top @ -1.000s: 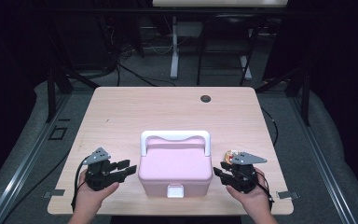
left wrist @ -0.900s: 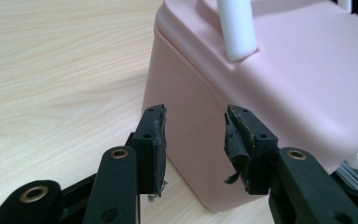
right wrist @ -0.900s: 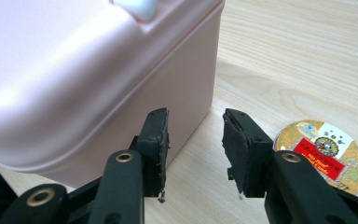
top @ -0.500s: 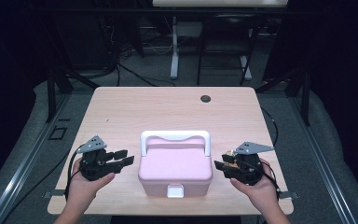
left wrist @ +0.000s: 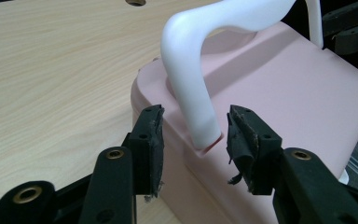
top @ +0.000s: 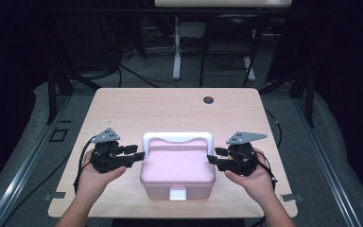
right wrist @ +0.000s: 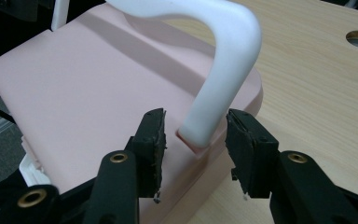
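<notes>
A pink box (top: 177, 168) with a white hoop handle (top: 177, 137) stands near the front of the wooden table (top: 170, 109). My left gripper (top: 139, 155) is at the box's left side, my right gripper (top: 211, 160) at its right side. In the left gripper view the gripper (left wrist: 195, 140) straddles the foot of the handle (left wrist: 186, 70) on the lid (left wrist: 298, 84), with gaps at both pads. In the right gripper view the gripper (right wrist: 195, 135) straddles the other foot of the handle (right wrist: 228, 65). Both pairs of jaws have just been opening, with the handle between them ungripped.
A white latch (top: 177, 193) sits on the box's front face. A dark round hole (top: 209, 100) marks the table's far side. Bare tabletop lies beyond the box. Dark floor, cables and frame legs surround the table.
Both hands have lifted and moved away from the person, bringing the grippers from the box's lower sides up to the ends of the handle.
</notes>
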{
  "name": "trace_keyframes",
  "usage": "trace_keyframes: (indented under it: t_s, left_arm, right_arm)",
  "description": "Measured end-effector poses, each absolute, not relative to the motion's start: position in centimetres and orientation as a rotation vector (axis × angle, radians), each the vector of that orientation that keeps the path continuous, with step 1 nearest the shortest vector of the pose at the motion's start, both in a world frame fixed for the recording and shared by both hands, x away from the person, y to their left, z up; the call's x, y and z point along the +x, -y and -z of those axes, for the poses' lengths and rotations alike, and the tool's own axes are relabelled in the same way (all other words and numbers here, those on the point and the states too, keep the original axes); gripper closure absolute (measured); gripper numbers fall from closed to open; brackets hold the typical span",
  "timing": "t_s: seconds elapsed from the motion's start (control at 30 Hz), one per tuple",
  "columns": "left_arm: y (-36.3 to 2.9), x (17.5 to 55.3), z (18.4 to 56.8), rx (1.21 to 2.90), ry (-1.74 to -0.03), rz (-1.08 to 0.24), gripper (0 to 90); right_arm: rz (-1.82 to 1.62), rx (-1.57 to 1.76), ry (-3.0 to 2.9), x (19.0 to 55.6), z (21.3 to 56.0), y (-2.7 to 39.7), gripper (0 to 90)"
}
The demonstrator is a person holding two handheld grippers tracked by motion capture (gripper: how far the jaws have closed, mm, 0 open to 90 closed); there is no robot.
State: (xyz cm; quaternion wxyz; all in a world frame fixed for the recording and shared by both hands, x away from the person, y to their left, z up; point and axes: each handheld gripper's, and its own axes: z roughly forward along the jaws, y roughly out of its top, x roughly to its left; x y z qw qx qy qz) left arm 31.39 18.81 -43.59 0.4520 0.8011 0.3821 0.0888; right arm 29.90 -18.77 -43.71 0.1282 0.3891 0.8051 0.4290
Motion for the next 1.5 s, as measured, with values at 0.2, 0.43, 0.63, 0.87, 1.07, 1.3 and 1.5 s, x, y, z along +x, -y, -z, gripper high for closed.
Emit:
trace_keyframes:
  t_s: [0.2, 0.43, 0.63, 0.87, 1.07, 1.3, 1.5]
  left_arm:
    - [-17.9, 32.5, 43.7, 1.973, -0.958, -0.205, 52.6]
    - [-17.2, 33.2, 43.7, 1.987, -0.945, -0.192, 58.4]
    - [-17.2, 32.9, 44.2, 1.989, -0.938, -0.206, 62.4]
    - [-17.2, 32.3, 44.4, 1.98, -0.917, -0.214, 69.1]
    - [-17.5, 31.6, 44.5, 1.97, -0.896, -0.213, 73.4]
    - [-17.5, 31.0, 44.3, 1.994, -0.88, -0.227, 73.8]
    - [-17.7, 31.0, 44.1, 1.983, -0.885, -0.219, 73.8]
  right_arm:
    - [-1.266, 1.148, -2.334, 30.9, 43.9, 18.6, 57.0]
    - [-1.292, 1.162, -2.341, 31.9, 43.8, 18.5, 61.2]
    - [-1.277, 1.147, -2.353, 31.9, 44.0, 18.3, 64.0]
    - [-1.295, 1.112, -2.359, 31.4, 44.1, 18.5, 68.2]
    - [-1.311, 1.077, -2.369, 30.8, 44.0, 18.6, 72.7]
    - [-1.304, 1.063, -2.391, 30.2, 43.8, 18.5, 73.8]
    - [-1.302, 1.057, -2.388, 29.9, 43.6, 18.4, 74.0]
